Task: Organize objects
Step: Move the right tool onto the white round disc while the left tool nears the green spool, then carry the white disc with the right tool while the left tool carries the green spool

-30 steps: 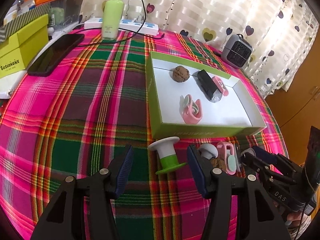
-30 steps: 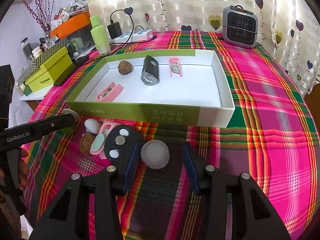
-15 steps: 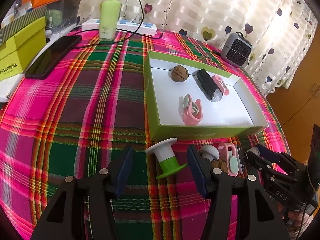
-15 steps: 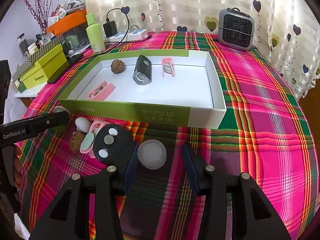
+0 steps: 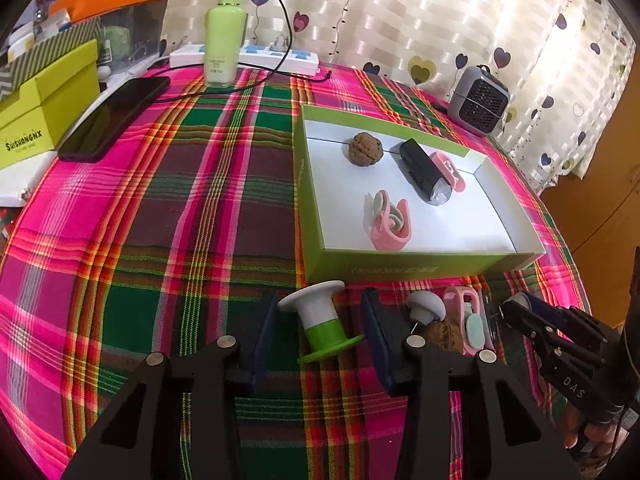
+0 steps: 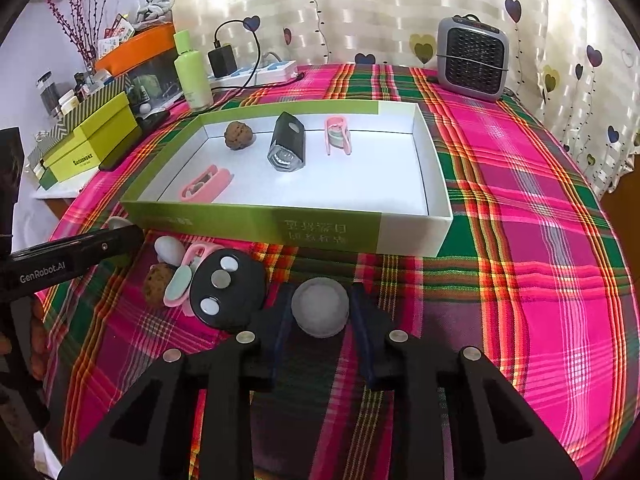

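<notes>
The left gripper [image 5: 316, 338] has just been closing around the white-and-green spool-shaped stopper [image 5: 318, 322], which lies tilted on the plaid table [image 5: 160, 208] between its blue pads; a sliver of cloth still shows on either side of the stopper, so the pads do not yet press it. From that gripper the green-walled box [image 5: 400, 270] sits at about 1 o'clock, just beyond the stopper, holding a walnut [image 5: 366, 149], a black flashlight [image 5: 424, 176] and two pink clips.

The right gripper [image 6: 320, 320] has likewise just been closing, and its pads now sit against both sides of the round white cap [image 6: 320, 307], which rests on the table directly ahead at 12 o'clock. At its 10 o'clock, touching one another, lie a black disc with three silver buttons [image 6: 227, 289], a pink clip [image 6: 182, 284], a second walnut [image 6: 157, 285] and a small white mushroom-shaped piece [image 6: 169, 249]. The box stands beyond the cap at 12 o'clock
</notes>
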`<state>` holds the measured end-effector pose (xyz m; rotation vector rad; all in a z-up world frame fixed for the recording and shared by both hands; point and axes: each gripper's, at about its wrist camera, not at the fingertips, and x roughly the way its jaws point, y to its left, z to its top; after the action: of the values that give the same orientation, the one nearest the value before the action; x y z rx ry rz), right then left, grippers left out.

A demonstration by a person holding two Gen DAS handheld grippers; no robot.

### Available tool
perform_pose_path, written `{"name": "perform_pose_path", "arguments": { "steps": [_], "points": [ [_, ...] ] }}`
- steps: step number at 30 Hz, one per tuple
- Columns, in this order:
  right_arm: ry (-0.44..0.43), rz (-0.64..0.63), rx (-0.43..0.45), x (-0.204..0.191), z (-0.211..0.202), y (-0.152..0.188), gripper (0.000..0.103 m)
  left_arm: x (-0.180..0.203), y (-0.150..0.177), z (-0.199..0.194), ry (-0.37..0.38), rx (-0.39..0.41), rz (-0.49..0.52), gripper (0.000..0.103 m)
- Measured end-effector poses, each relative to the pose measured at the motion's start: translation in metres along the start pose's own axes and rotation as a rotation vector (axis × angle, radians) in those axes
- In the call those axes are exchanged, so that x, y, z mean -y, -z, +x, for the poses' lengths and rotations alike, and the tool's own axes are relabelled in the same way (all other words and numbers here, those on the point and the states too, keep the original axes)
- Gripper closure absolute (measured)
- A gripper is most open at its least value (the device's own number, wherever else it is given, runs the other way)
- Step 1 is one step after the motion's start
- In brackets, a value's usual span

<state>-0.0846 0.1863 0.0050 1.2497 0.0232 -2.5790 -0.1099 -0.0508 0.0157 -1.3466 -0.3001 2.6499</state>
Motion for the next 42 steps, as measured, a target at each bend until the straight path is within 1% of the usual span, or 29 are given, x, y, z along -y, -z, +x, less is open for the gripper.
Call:
{"name": "perform_pose_path", "arguments": {
  "steps": [18, 30, 42],
  "points": [
    [-0.02, 0.016, 0.017, 0.001, -0.003, 0.0, 0.075, 0.004, 0.003, -0.004, 0.012, 0.004, 0.007, 0.063],
    [-0.026, 0.017, 0.033, 0.001, -0.009, -0.002, 0.074, 0.009, 0.002, -0.02, 0.027, 0.036, 0.02, 0.063],
    [-0.041, 0.012, 0.054, 0.0, -0.018, -0.007, 0.074, 0.016, 0.001, -0.027, 0.039, 0.049, 0.037, 0.063]
  ]
}}
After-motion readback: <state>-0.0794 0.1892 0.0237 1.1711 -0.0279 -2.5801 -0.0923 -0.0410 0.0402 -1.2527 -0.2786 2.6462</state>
